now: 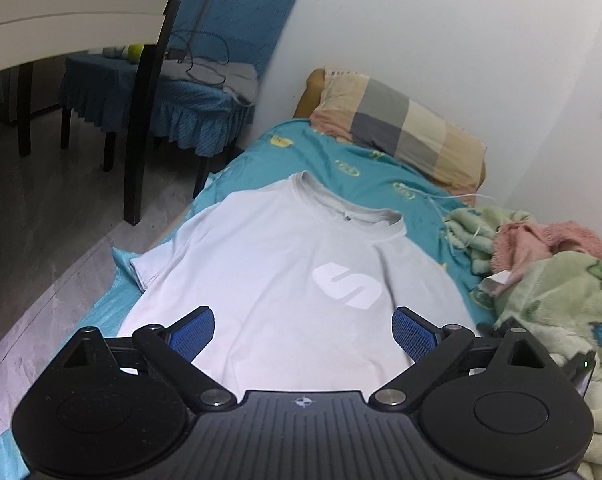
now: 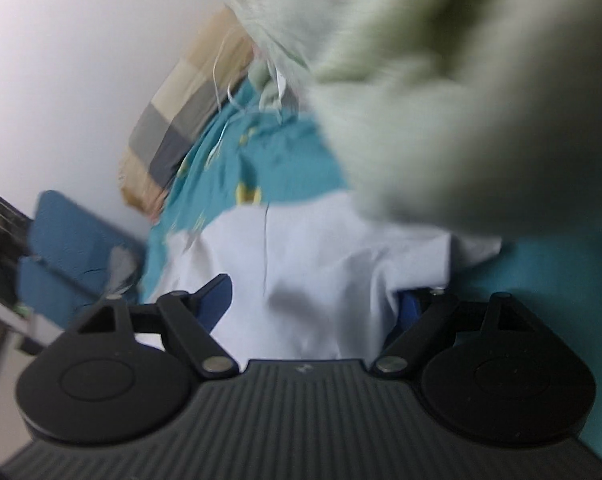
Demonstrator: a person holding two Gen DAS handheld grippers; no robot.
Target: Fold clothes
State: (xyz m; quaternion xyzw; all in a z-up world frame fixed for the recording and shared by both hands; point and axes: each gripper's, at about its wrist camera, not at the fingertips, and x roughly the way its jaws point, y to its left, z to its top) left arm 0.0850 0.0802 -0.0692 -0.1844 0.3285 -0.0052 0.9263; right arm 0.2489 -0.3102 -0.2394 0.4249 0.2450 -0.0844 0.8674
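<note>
Our left hand-held gripper (image 1: 303, 332) hangs spread over the flat T-shirt (image 1: 269, 264); the right hand-held gripper (image 2: 315, 304), also spread, could snag the fleece blanket (image 2: 441, 100) crowding the sleeve.

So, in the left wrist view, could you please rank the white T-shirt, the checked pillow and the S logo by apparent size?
1. White T-shirt, though it lies nearest the camera.
2. Checked pillow, farther away.
3. S logo.

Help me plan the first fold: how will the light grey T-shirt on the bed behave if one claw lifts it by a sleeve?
The T-shirt looks thin and lies flat with soft wrinkles, so it will probably droop limply rather than hold shape. It likely weighs little. On the teal sheet it may drag and bunch, and the fluffy green blanket beside it could snag the hem.
</note>
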